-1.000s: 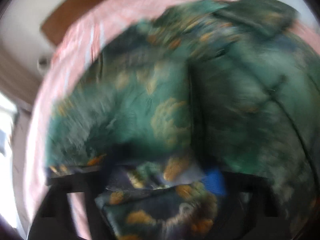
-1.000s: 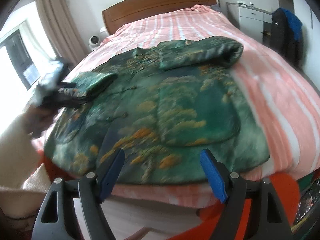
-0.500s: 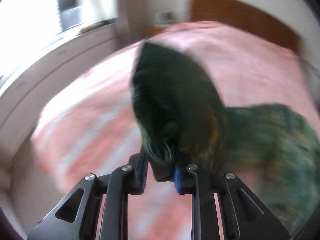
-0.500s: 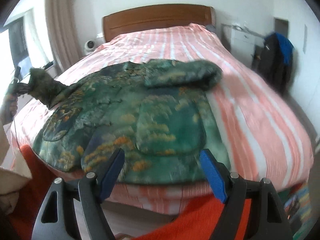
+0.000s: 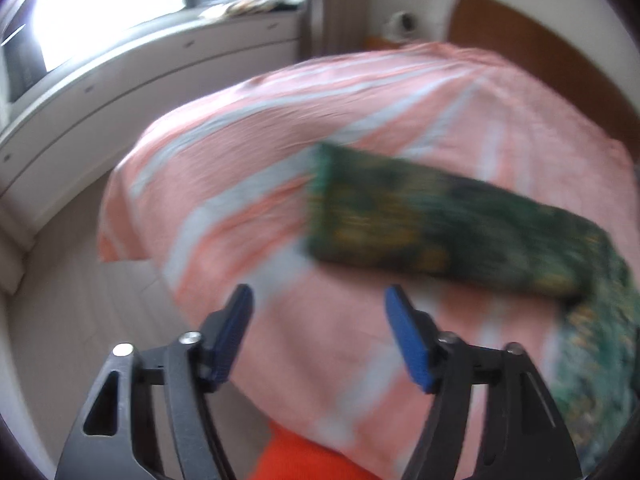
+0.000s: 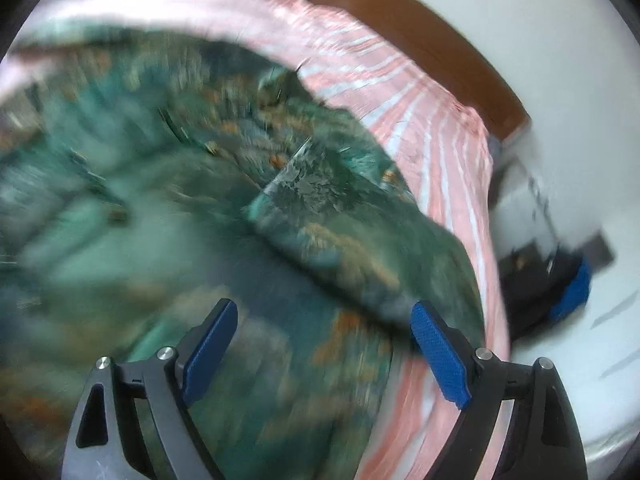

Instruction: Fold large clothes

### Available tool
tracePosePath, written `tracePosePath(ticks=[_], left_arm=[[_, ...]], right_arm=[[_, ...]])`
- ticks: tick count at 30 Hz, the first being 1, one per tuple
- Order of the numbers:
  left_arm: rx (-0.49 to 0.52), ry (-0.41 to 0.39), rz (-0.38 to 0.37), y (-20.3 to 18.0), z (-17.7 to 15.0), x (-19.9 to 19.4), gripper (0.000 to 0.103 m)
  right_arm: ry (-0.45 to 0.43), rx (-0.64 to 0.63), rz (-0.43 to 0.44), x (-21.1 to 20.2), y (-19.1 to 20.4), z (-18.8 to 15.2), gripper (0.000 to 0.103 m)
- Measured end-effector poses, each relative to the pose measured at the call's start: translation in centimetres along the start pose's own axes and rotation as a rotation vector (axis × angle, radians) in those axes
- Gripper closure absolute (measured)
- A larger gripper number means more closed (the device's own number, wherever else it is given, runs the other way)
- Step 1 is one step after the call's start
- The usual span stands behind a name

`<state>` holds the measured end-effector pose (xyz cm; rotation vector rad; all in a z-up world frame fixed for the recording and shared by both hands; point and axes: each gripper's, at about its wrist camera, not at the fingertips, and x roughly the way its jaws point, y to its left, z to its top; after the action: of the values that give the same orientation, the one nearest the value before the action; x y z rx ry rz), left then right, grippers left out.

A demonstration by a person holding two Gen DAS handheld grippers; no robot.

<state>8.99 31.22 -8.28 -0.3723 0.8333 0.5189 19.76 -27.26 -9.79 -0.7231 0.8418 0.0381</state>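
A large green jacket with orange and gold print [image 6: 168, 208] lies spread on a bed with a pink-and-white striped cover [image 5: 248, 152]. In the left wrist view one sleeve [image 5: 432, 224] stretches flat across the cover, just beyond my left gripper [image 5: 318, 312], whose jaws are opening with nothing between them. In the blurred right wrist view my right gripper [image 6: 324, 332] hovers over the jacket's body near its other folded sleeve [image 6: 352, 240]. Its jaws are opening too and hold nothing.
A wooden headboard [image 6: 420, 28] stands at the far end of the bed. White window-side cabinets [image 5: 120, 80] run along the left, with bare floor [image 5: 80, 300] between them and the bed. Dark and blue clothing [image 6: 568, 280] hangs at the right. Orange cloth [image 5: 300, 460] shows below.
The left gripper carried the sleeve outward, let it go and opened; the sleeve now lies flat on the cover. The right gripper moved in from the bed's foot to close over the jacket and rolled.
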Motion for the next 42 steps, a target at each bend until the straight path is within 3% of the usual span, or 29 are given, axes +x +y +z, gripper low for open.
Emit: tracePosePath(ticks=[3, 5, 6, 7, 8, 11, 16, 18, 20, 21, 24, 26, 29, 32, 34, 36, 42], left_arm=[[0.061, -0.035, -0.123, -4.6, -1.8, -3.1, 0.018], [0.111, -0.031, -0.189, -7.6, -3.1, -4.1, 0.017], [0.134, -0.029, -0.213, -8.8, -3.1, -4.4, 0.017], [0.159, -0.028, -0.231, -9.9, -3.7, -4.8, 0.017], [0.19, -0.03, -0.247, -11.1, -4.2, -5.2, 0.017], [0.276, -0.053, -0.269, -13.8, -5.6, -6.5, 0.017], [0.373, -0.091, -0.313, -17.6, -7.3, -8.2, 0.017], [0.381, -0.079, -0.336, -18.5, -7.7, -8.2, 0.017], [0.385, -0.064, -0.345, -19.2, -8.2, -8.0, 0.017], [0.388, -0.055, -0.338, -19.5, -8.4, -7.7, 0.017], [0.393, -0.049, -0.313, -19.8, -9.1, -7.3, 0.014], [0.4, -0.058, -0.298, -19.9, -9.4, -7.4, 0.012], [0.405, -0.084, -0.283, -20.1, -9.5, -7.9, 0.01], [0.395, -0.124, -0.293, -20.2, -9.7, -8.8, 0.007], [0.393, -0.141, -0.29, -20.4, -9.8, -9.3, 0.004], [0.398, -0.152, -0.293, -20.8, -10.0, -9.9, 0.003], [0.416, -0.152, -0.329, -22.5, -10.8, -11.0, 0.003]], right_arm=[[0.009, -0.092, -0.076, 4.9, 1.2, 2.6, 0.016], [0.019, -0.033, -0.084, 7.0, 0.2, 3.9, 0.02], [0.029, 0.012, -0.078, 7.4, -0.7, 4.1, 0.042], [0.034, 0.069, -0.071, 7.4, -2.0, 4.2, 0.079], [0.02, 0.154, -0.08, 6.7, -4.0, 3.9, 0.089], [-0.043, 0.387, -0.108, 3.5, -10.3, 1.3, 0.09], [-0.059, 0.824, -0.239, -2.1, -23.5, -10.8, 0.09], [0.006, 0.916, -0.32, -2.7, -26.8, -16.0, 0.085], [0.149, 0.991, -0.393, -1.6, -28.9, -22.4, 0.069], [0.214, 1.021, -0.399, -1.0, -29.2, -25.1, 0.053], [0.366, 1.11, -0.402, 0.1, -28.4, -31.9, 0.05], [0.364, 1.14, -0.379, -0.4, -26.6, -33.7, 0.05], [0.306, 1.14, -0.303, -1.5, -23.7, -32.8, 0.05], [0.154, 1.158, -0.141, -4.4, -19.2, -28.7, 0.045], [0.052, 1.163, -0.046, -6.0, -16.2, -26.3, 0.028], [-0.065, 1.162, 0.086, -7.9, -12.6, -23.6, 0.017], [-0.176, 1.085, 0.262, -10.4, -5.1, -19.8, 0.013]])
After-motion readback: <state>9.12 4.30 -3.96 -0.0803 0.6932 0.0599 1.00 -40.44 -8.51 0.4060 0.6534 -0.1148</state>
